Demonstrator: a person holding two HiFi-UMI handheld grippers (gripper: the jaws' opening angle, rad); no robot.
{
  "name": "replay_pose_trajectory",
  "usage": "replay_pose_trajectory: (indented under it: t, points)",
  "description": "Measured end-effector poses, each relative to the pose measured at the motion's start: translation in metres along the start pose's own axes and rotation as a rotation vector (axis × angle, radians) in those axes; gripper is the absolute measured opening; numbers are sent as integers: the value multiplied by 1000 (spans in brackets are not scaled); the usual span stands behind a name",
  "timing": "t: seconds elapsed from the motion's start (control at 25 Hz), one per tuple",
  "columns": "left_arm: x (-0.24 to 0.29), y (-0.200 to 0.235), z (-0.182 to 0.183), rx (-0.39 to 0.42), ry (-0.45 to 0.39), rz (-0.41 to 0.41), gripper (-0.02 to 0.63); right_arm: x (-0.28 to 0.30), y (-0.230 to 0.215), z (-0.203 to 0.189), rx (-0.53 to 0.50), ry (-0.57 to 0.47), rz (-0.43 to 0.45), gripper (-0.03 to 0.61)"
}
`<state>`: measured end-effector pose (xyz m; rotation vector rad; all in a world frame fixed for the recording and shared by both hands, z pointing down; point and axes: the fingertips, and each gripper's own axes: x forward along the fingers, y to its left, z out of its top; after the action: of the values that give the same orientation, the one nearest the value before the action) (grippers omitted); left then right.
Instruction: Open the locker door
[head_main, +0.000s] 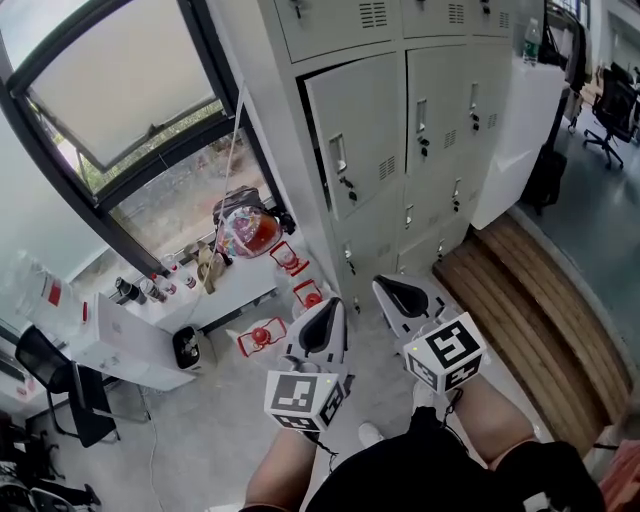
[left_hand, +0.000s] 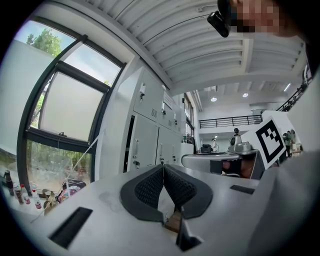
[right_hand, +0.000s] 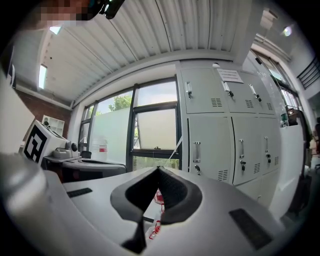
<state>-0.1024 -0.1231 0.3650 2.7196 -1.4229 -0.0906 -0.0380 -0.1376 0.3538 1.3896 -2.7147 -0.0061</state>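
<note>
Closest to the head camera, two white plastic grippers with black-and-white marker cubes were held low over the pale grey floor (head_main: 200, 440). On the left gripper (head_main: 330, 305) (left_hand: 163, 167) the black ribbed pads met tip to tip with nothing between them. The right gripper (head_main: 385, 285) (right_hand: 158, 170) likewise had its jaws closed together and empty. Both pointed toward the pale grey metal lockers, well apart from them. The grey locker door (head_main: 365, 125), with its vertical handle (head_main: 338, 155), stood ahead, a dark gap showing along its left edge. At the left, a low white table (head_main: 235, 300) carried bottles and a colourful bag (head_main: 248, 228) beneath a dark-framed window (head_main: 120, 90). A wooden step (head_main: 530, 300) lay at the right.
</note>
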Motion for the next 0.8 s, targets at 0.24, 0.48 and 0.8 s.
replay_pose_trajectory:
  t: [0.24,0.48,0.8]
  points:
    - [-5,6,-1,-4,-3,3,17,6,5,1,-22,5,8,54]
    - [-9,12,2,1,-8,-1,17,12,2,7,-28,-5,-11,54]
    - [-2,20,4,6,-12,10,17,31,-13,13,-18,-18,-11,54]
